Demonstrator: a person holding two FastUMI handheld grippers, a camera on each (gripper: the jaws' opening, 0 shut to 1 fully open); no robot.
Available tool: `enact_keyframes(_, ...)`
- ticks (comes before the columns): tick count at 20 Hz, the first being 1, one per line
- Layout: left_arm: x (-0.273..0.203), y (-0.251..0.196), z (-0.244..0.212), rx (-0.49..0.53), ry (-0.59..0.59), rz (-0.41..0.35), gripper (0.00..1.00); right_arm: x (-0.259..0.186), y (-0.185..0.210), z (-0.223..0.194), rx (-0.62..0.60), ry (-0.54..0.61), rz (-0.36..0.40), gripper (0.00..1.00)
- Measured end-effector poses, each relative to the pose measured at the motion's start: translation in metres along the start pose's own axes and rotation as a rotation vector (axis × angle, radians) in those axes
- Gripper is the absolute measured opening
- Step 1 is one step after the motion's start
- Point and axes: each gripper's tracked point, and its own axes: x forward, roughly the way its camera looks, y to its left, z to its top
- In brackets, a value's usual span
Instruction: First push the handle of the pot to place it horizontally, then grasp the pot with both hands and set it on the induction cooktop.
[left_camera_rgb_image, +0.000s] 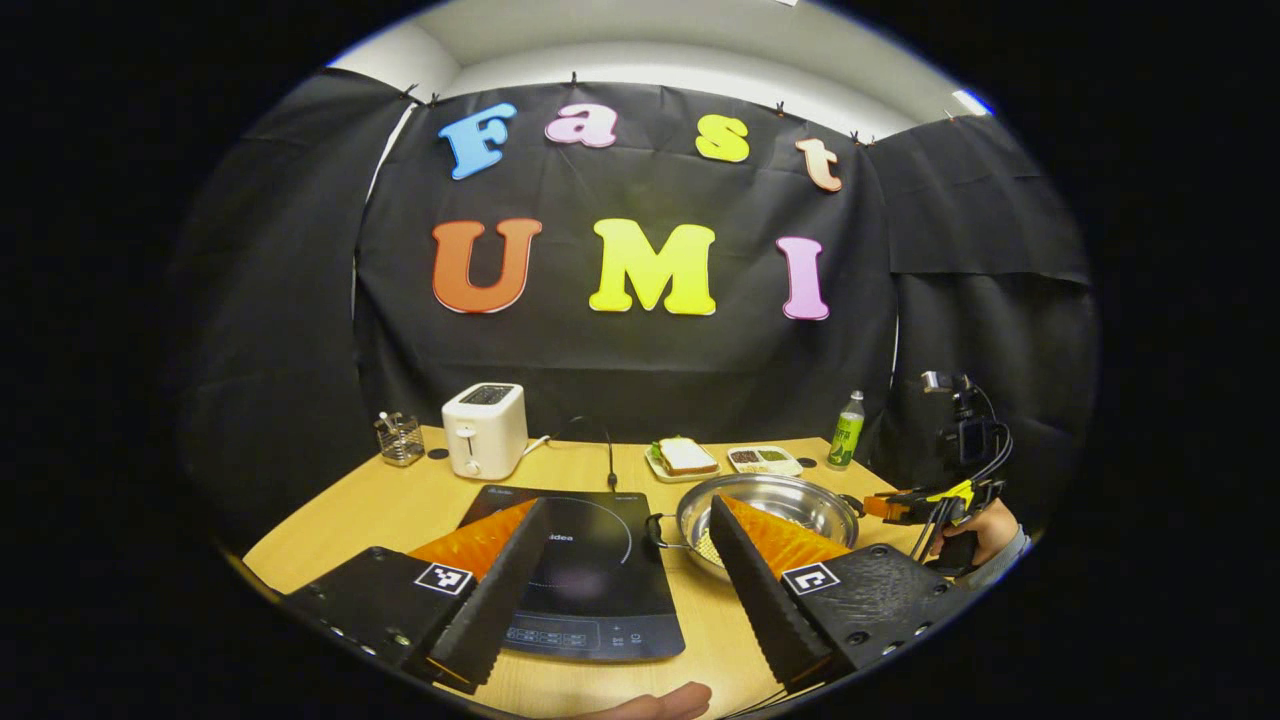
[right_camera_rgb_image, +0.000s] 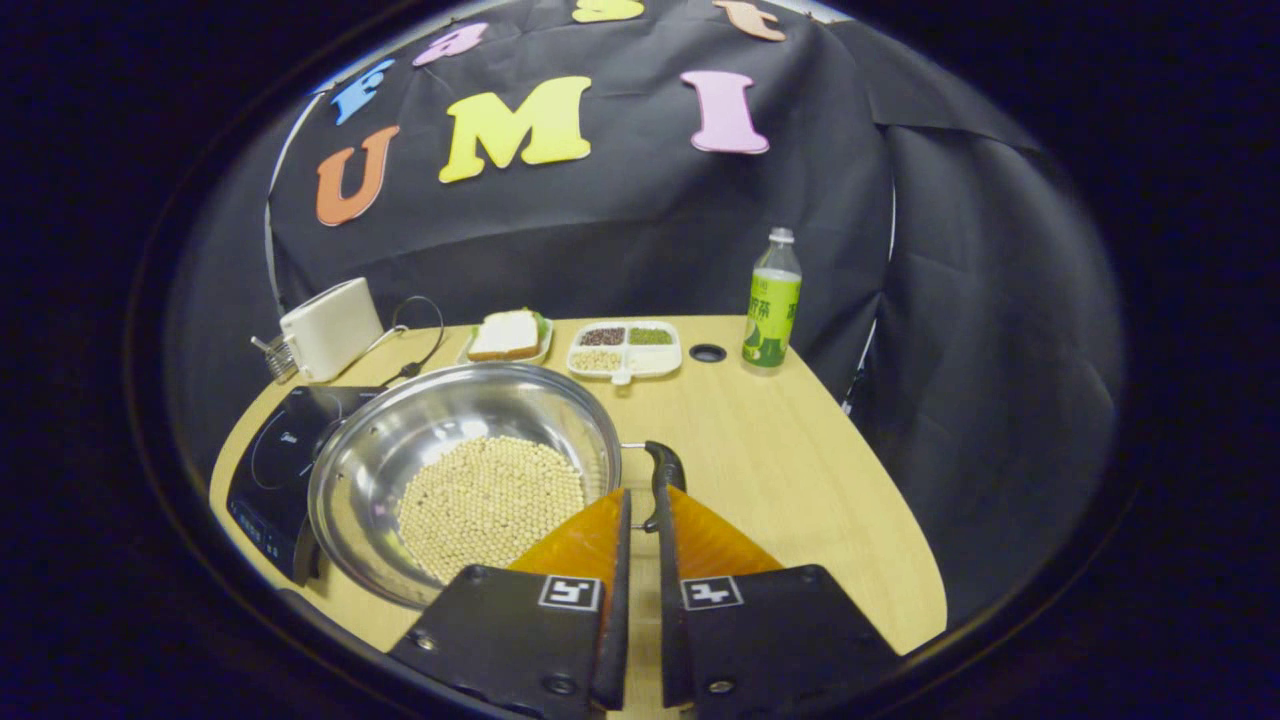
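On the light wooden table (right_camera_rgb_image: 800, 470), the shiny round metal pot (right_camera_rgb_image: 460, 470) full of pale beans sits lower left beside the black induction cooktop (left_camera_rgb_image: 590, 560), the right gripper (right_camera_rgb_image: 640, 520) nearly closed around its black handle (right_camera_rgb_image: 662, 480), the left gripper (left_camera_rgb_image: 625, 555) wide apart.

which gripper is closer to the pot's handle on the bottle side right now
Right. The right gripper has its nearly closed fingers at the pot's black side handle. The left gripper hangs open over the induction cooktop, near the pot's opposite side.
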Motion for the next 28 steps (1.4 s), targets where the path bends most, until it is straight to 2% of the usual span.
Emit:
enact_keyframes(1,0.009,-0.003,-0.003,-0.008,0.018,-0.006,0.96,-0.004,0.0,0.004,-0.011,-0.015,0.0,0.27)
enact_keyframes(2,0.019,-0.006,-0.005,-0.013,0.033,-0.011,0.96,-0.009,-0.001,0.007,-0.019,-0.027,-0.005,0.53)
enact_keyframes(3,0.03,-0.009,-0.008,-0.017,0.048,-0.014,0.96,-0.014,-0.002,0.012,-0.026,-0.039,-0.007,0.67)
enact_keyframes(4,0.041,-0.009,-0.012,-0.018,0.065,-0.015,0.96,-0.016,-0.002,0.017,-0.017,-0.05,-0.012,0.92)
enact_keyframes(7,0.073,-0.014,-0.029,-0.025,0.129,-0.017,0.95,-0.023,-0.004,0.015,0.021,-0.029,-0.004,0.96)
enact_keyframes(12,0.119,-0.026,-0.059,-0.055,0.25,-0.041,0.96,-0.021,-0.011,0.012,0.055,0.019,-0.015,0.96)
enact_keyframes(18,0.165,-0.03,-0.094,-0.061,0.36,-0.056,0.96,0.004,-0.01,0.001,0.055,0.07,-0.016,0.96)
enact_keyframes(24,0.194,-0.03,-0.122,-0.038,0.425,-0.058,0.95,0.039,-0.003,-0.011,0.057,0.116,0.02,0.96)
enact_keyframes(25,0.198,-0.029,-0.123,-0.026,0.429,-0.055,0.82,0.045,-0.003,-0.014,0.055,0.124,0.022,0.96)
enact_keyframes(26,0.201,-0.029,-0.128,-0.017,0.439,-0.051,0.95,0.051,-0.004,-0.016,0.054,0.13,0.022,0.96)
enact_keyframes(27,0.204,-0.03,-0.132,-0.014,0.449,-0.05,0.82,0.055,-0.004,-0.017,0.056,0.134,0.024,0.96)
enact_keyframes(28,0.206,-0.031,-0.135,-0.015,0.456,-0.053,0.95,0.059,-0.003,-0.019,0.056,0.14,0.029,0.96)
